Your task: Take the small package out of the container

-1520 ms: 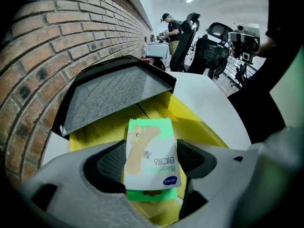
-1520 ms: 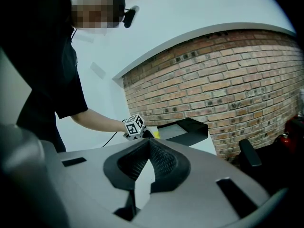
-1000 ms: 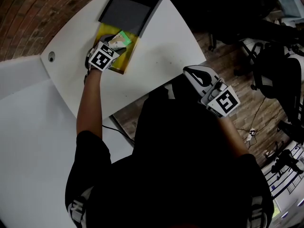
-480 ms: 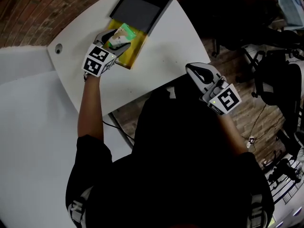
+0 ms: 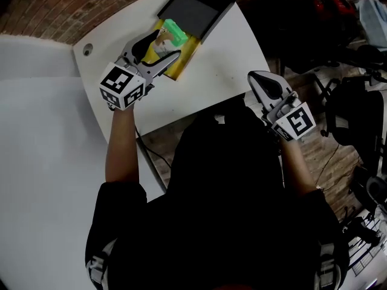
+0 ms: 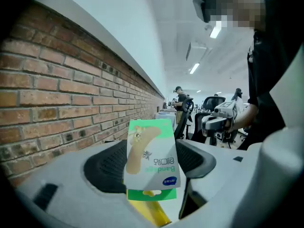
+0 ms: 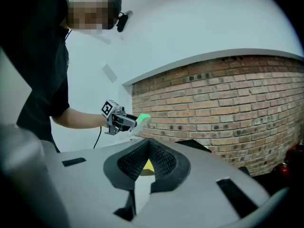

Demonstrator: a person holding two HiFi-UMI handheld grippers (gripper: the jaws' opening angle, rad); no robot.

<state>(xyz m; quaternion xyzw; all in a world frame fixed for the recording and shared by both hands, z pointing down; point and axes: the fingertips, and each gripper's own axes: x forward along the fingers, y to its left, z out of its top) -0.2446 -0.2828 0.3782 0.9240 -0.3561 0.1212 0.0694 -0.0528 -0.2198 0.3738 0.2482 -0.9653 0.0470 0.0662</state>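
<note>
At the left, the left gripper [image 5: 162,47] has its jaws clenched on the small package [image 5: 165,36], a green and white bandage box pinched by its flat sides and held in the air. In the left gripper view the package [image 6: 152,156] stands between the dark pads, with a brick wall [image 6: 57,99] off to the left. Below it the yellow container [image 5: 183,58] lies open on the white table [image 5: 211,71], its black lid [image 5: 196,8] at its far end. To the right, off the table's edge, the right gripper [image 5: 265,84] has its jaws pressed together, empty.
</note>
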